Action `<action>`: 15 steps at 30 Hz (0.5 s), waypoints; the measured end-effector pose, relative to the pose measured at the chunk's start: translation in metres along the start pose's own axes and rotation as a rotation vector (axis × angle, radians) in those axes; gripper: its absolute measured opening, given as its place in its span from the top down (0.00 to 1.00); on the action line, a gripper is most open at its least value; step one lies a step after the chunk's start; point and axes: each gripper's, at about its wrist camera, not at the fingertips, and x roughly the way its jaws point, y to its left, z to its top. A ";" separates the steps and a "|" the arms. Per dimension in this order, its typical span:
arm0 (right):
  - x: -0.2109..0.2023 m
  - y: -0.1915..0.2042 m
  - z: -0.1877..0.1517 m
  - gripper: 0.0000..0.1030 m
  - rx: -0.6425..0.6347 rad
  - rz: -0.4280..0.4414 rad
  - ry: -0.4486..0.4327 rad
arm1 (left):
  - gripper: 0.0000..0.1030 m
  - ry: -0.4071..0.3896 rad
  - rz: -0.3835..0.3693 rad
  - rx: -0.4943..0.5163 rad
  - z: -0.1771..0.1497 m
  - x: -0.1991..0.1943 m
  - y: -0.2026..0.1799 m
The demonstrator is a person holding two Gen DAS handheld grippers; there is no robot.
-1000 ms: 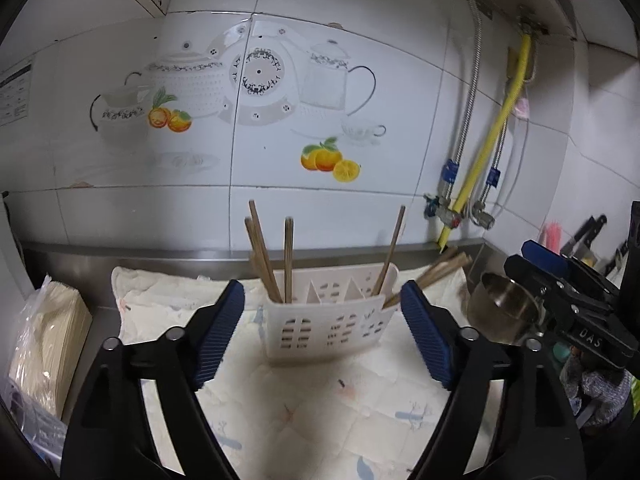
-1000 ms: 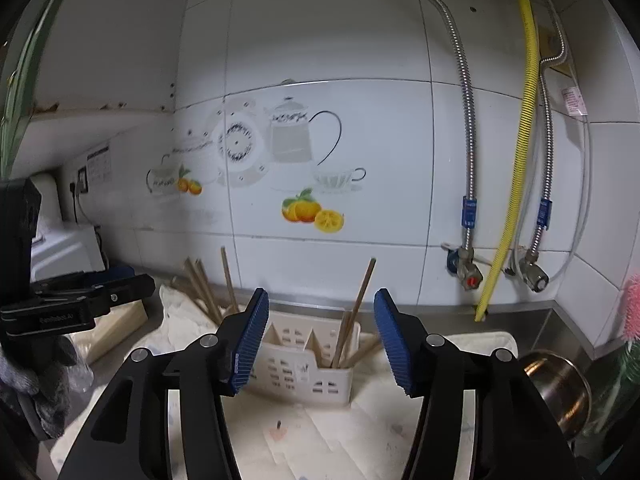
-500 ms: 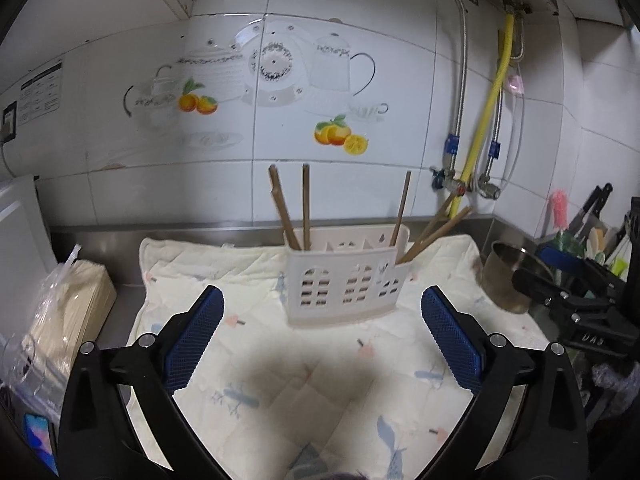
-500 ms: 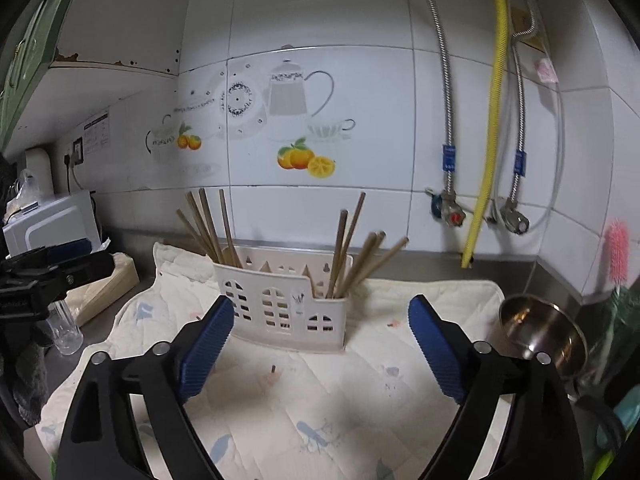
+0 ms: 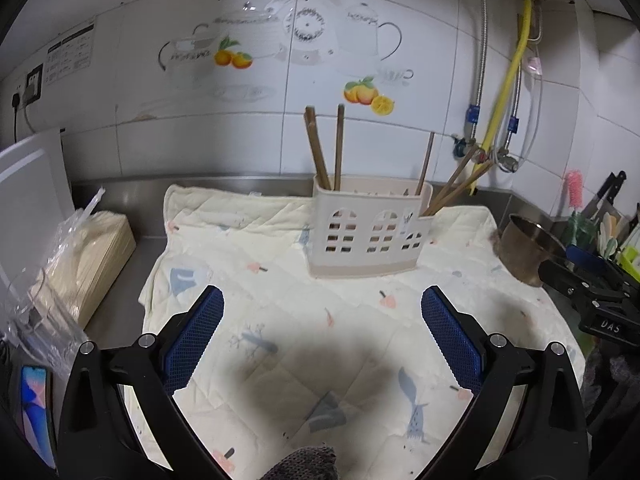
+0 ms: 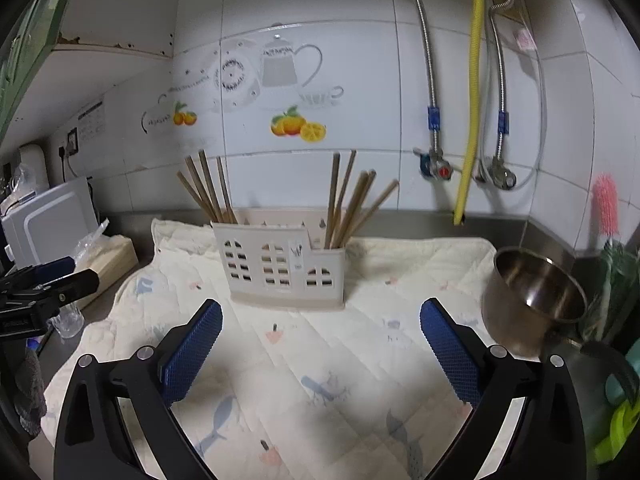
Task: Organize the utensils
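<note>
A white plastic utensil holder (image 5: pixel 368 232) stands on a cream quilted cloth (image 5: pixel 280 320) near the wall; it also shows in the right wrist view (image 6: pixel 280 268). Wooden chopsticks (image 5: pixel 324 148) stand in its left compartment and more chopsticks (image 6: pixel 352 200) lean in its right compartment. My left gripper (image 5: pixel 322 332) is open and empty, well in front of the holder. My right gripper (image 6: pixel 320 344) is open and empty, also in front of the holder. The right gripper shows at the right edge of the left wrist view (image 5: pixel 592 300).
A steel bowl (image 6: pixel 536 296) stands right of the cloth (image 6: pixel 320 360). A bagged stack of beige items (image 5: pixel 80 252) and a clear glass (image 6: pixel 66 320) lie at the left. Knives and brushes (image 5: pixel 600 216) stand at the far right. Pipes and valves (image 6: pixel 468 120) run down the tiled wall.
Both grippers have pulled back from the holder and opened wider. The holder with its chopsticks now sits farther ahead on the cloth.
</note>
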 end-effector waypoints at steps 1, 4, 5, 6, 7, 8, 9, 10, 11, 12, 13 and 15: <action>0.001 -0.001 -0.002 0.07 0.002 -0.003 0.006 | 0.05 0.003 0.005 0.001 -0.002 0.000 0.000; 0.001 -0.001 -0.008 0.07 0.008 -0.005 0.023 | 0.05 0.014 0.023 0.003 -0.005 0.003 0.002; 0.002 -0.001 -0.010 0.07 0.009 -0.002 0.031 | 0.05 0.020 0.028 0.002 -0.007 0.004 0.003; 0.002 -0.001 -0.011 0.07 0.010 -0.002 0.035 | 0.05 0.023 0.034 0.003 -0.008 0.004 0.003; 0.003 0.000 -0.013 0.07 0.009 -0.004 0.040 | 0.05 0.025 0.038 0.006 -0.008 0.005 0.002; 0.004 0.000 -0.014 0.07 0.007 -0.005 0.042 | 0.05 0.028 0.045 0.011 -0.009 0.005 0.002; 0.004 0.000 -0.015 0.07 0.005 -0.006 0.046 | 0.05 0.031 0.057 0.020 -0.011 0.006 0.001; 0.005 0.000 -0.016 0.07 0.003 -0.007 0.048 | 0.05 0.031 0.062 0.026 -0.011 0.006 0.000; 0.005 0.000 -0.016 0.07 0.003 -0.004 0.051 | 0.05 0.033 0.065 0.029 -0.012 0.006 -0.001; 0.005 0.001 -0.017 0.07 0.003 -0.003 0.052 | 0.05 0.035 0.066 0.029 -0.013 0.006 -0.001; 0.005 0.001 -0.017 0.07 0.003 -0.004 0.053 | 0.05 0.037 0.066 0.027 -0.013 0.007 -0.001; 0.006 0.000 -0.019 0.07 0.002 -0.001 0.059 | 0.05 0.040 0.069 0.028 -0.015 0.007 0.000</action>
